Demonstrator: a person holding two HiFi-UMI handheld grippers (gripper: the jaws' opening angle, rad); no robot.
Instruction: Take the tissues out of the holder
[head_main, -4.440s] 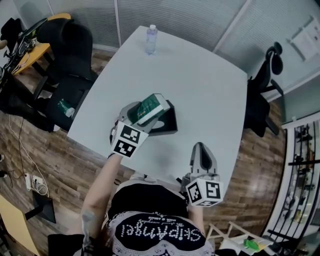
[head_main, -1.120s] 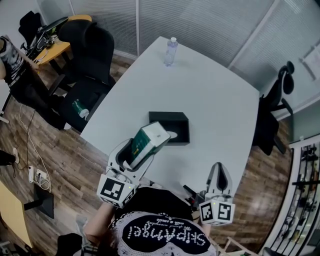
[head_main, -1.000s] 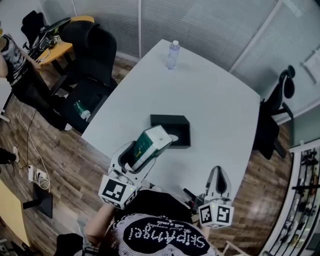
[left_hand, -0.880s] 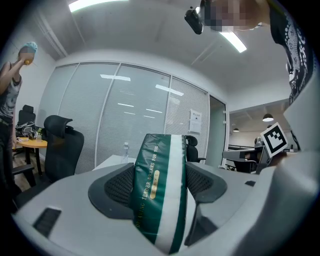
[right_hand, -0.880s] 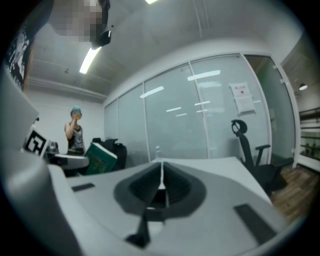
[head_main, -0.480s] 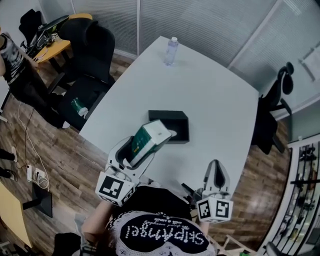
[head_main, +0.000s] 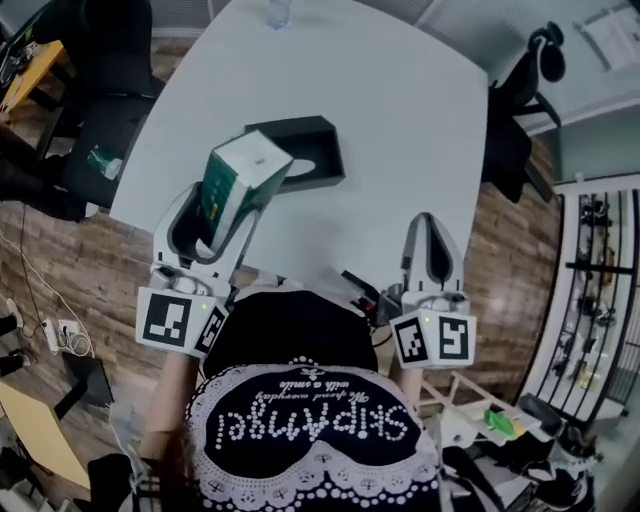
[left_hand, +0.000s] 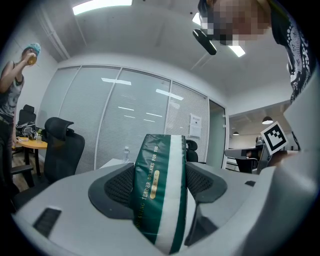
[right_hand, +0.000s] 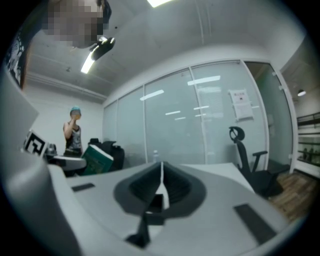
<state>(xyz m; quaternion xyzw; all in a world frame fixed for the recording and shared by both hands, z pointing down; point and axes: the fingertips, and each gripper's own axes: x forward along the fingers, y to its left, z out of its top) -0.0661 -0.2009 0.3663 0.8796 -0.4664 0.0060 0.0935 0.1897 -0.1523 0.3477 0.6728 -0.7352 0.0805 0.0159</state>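
two grippers show from the head view. the left gripper (head_main: 222, 205) has its fingers (left_hand: 116, 186) clamped on a green tissue pack (left_hand: 159, 192) with a white stripe. one pad presses against each side, and the pack stands up between them, sticking out well past the fingertips at a tilt. seen from the head view, the pack's far white end covers the near left corner of the black holder (head_main: 318, 140). the holder sits on the white desk (head_main: 400, 90) just beyond the left fingertips. the right gripper (head_main: 428, 228) has its tips over the desk's near edge, well to the right of the pack. its fingers (right_hand: 150, 185) are pressed together with nothing between them. a water bottle (head_main: 277, 10) stands at the desk's far edge, far beyond both sets of fingertips.
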